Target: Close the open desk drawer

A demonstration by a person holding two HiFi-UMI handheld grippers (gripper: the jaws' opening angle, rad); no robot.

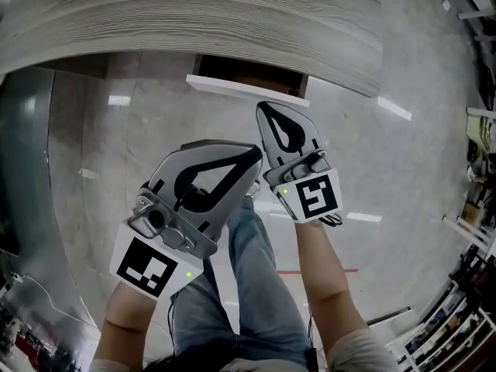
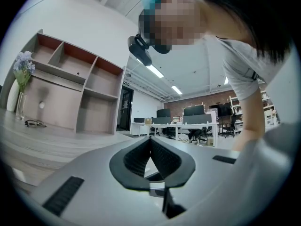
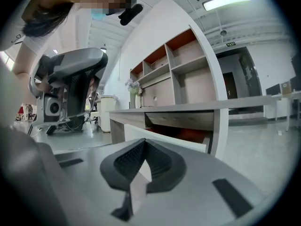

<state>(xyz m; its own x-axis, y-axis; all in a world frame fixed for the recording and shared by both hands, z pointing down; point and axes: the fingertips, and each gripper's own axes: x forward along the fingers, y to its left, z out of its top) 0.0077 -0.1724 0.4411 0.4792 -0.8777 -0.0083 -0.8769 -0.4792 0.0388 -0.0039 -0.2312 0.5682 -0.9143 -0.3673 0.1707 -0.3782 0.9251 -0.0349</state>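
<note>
**Open drawer waits under the worktop edge, both grippers empty**

The drawer (image 1: 246,88) hangs pulled out beneath the front edge of the worktop (image 1: 194,18). Its white front panel faces the person and its dark, reddish inside shows behind it. In the right gripper view the same drawer (image 3: 160,137) sits straight ahead, just below the grey wooden slab.

It looks like a rigid panel box on runners. I judge it will slide rather than need lifting, with only light resistance, and the smooth front offers nothing to pinch. No handle can be made out. The flat face of the front panel, near its middle, seems the best place to press so the box runs in square and does not rack to one side. A firm shove could slam it, so a steady push is safer.

The right gripper (image 1: 268,110) points at the front panel but is not touching it. Its jaws are together at the tips with nothing between them. The left gripper (image 1: 254,158) sits lower and further back, above the person's leg, its jaws likewise together and empty. A pale tiled floor (image 1: 116,130) lies below.
</note>
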